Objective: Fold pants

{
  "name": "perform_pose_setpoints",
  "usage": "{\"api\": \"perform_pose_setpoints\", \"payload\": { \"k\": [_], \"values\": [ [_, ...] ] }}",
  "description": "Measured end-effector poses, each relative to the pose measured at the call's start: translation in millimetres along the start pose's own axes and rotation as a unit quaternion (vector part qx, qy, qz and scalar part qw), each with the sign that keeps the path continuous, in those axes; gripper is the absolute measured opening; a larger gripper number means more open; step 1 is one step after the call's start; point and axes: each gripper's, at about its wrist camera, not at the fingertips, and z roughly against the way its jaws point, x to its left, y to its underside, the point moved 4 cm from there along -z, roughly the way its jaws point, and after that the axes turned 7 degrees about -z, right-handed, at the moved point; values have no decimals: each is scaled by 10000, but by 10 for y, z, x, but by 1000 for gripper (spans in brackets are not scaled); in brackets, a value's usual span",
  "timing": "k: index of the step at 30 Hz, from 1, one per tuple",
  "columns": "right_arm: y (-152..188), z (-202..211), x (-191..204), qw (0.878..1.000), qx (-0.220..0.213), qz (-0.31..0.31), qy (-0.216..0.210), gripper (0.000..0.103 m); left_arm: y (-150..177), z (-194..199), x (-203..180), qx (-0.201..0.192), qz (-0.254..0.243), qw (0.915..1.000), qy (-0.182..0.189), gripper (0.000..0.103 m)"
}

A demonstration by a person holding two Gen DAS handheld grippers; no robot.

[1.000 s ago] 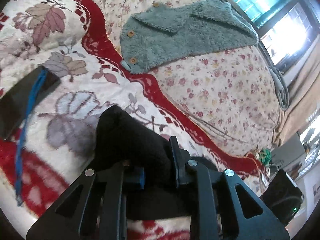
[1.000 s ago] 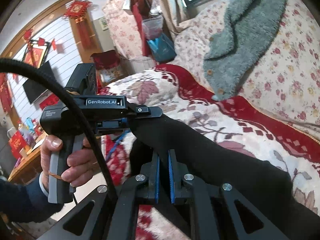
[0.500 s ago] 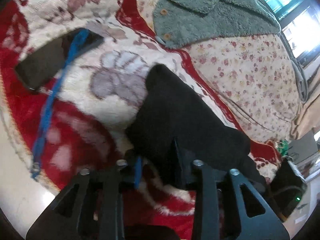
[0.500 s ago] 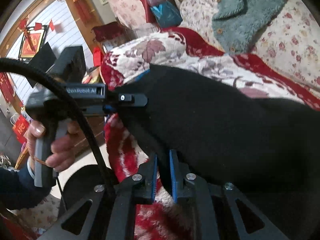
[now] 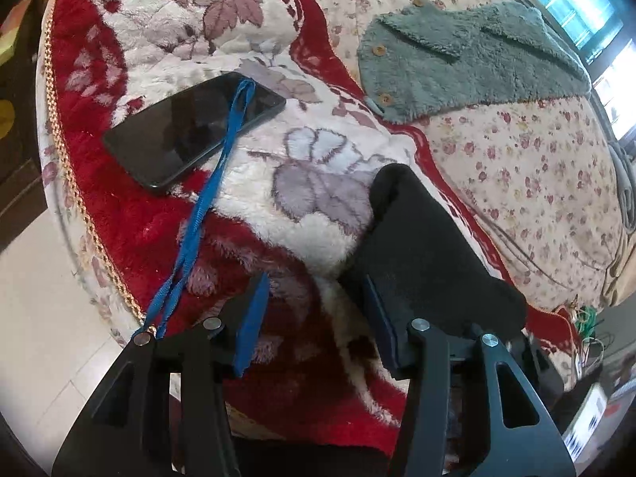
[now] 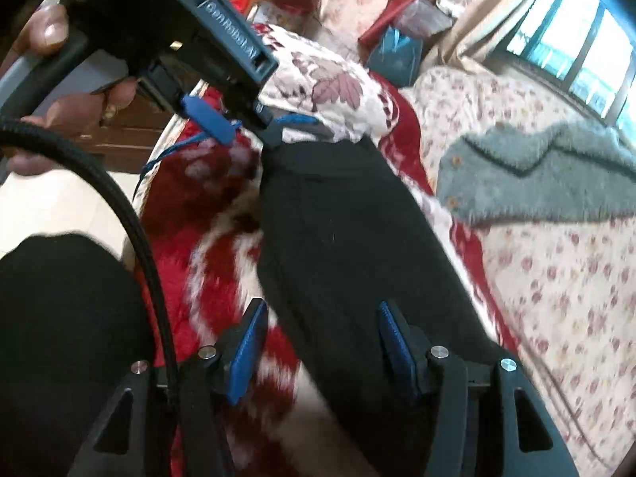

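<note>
While the bed (image 5: 528,151) is covered by a small-flower sheet, a fluffy red and white leaf blanket (image 5: 318,167) is spread over its near side. The black pants (image 6: 349,238) are seen lying folded in a long strip on the leaf blanket, close to the red wavy edge. A grey-green fleece jacket (image 5: 469,59) with wooden buttons is laid on the flower sheet, past the pants and apart from them. A black phone (image 5: 190,127) is laid on the blanket, on the other side of the pants from the jacket, and a blue strap (image 5: 210,198) is draped across it.

The left gripper (image 5: 314,318) has just been opened. Its jaws are held apart, with blanket seen between them and the pants' end just beside the right blue pad. The right gripper (image 6: 318,342) has just been opened too. The pants are seen between its spread jaws, but they are not squeezed.
</note>
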Motion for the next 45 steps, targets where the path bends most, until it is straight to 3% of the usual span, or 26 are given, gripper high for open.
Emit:
{"api": "perform_pose_setpoints", "payload": {
  "k": [3,5,6,8,9,10,12,16,18,20,21,22,24,28,32,35,38,40,41,42,45],
  "values": [
    [-128,-105,-169,9984,-22,-441,-354,34,1,-6,20,6,50,10000,-52,49],
    [-189,-85,-401,9879,-154,-1228,-932,26,-7,-2,45,3,141,9999,25,49],
    [-182,-52,-592,9733,-255,-1837,-1354,25,-12,4,54,-9,192,9997,135,49],
    [-142,-2,-827,9403,-404,-2735,-1987,24,-7,12,72,-38,422,9968,674,65],
    [-99,-5,-975,9179,-463,-3216,-2277,24,-11,9,71,-33,532,9945,901,67],
    [-82,0,-1024,9068,-485,-3431,-2401,24,-15,14,63,-36,649,9913,1144,68],
    [-65,-6,-1071,8915,-481,-3677,-2601,24,-38,58,35,-98,725,9880,1363,68],
    [-67,-80,-971,8766,-312,-3854,-2866,25,-115,299,4,-598,737,9848,1453,68],
    [3,-111,-884,8784,-168,-3811,-2880,25,-148,377,-21,-755,703,9860,1313,70],
    [54,-141,-669,9104,201,-3244,-2560,25,-188,399,-76,-809,585,9867,1280,71],
    [46,-96,-589,9229,162,-3018,-2384,26,-202,390,-128,-782,492,9875,1278,71],
    [18,-36,-535,9343,62,-2817,-2183,35,-213,363,-196,-724,386,9891,1219,71],
    [4,49,-463,9383,82,-2648,-2222,47,-206,290,-341,-641,184,9909,1165,71],
    [132,328,-716,9276,-122,-3142,-2015,47,-141,127,-631,-367,-377,9935,1006,71],
    [516,699,-1406,9033,-584,-4062,-1249,48,-83,-29,-856,-150,-764,9923,964,71],
    [796,755,-1944,8898,-472,-4495,-637,53,-55,-153,-949,-51,-898,9924,837,71],
    [970,546,-2281,8640,-152,-4960,-853,53,-66,-244,-994,-119,-1097,9923,555,71],
    [1037,346,-2396,8395,31,-5279,-1288,53,-66,-291,-1004,-81,-1166,9924,396,71],
    [1038,218,-2406,8281,87,-5381,-1570,50,-58,-312,-1003,-44,-1197,9924,287,71],
    [1009,128,-2395,8232,81,-5392,-1775,32,-48,-323,-994,-31,-1227,9923,168,71],
    [924,45,-2336,8422,21,-5126,-1673,11,-30,-354,-933,25,-1222,9925,-74,71]
  ]
}}
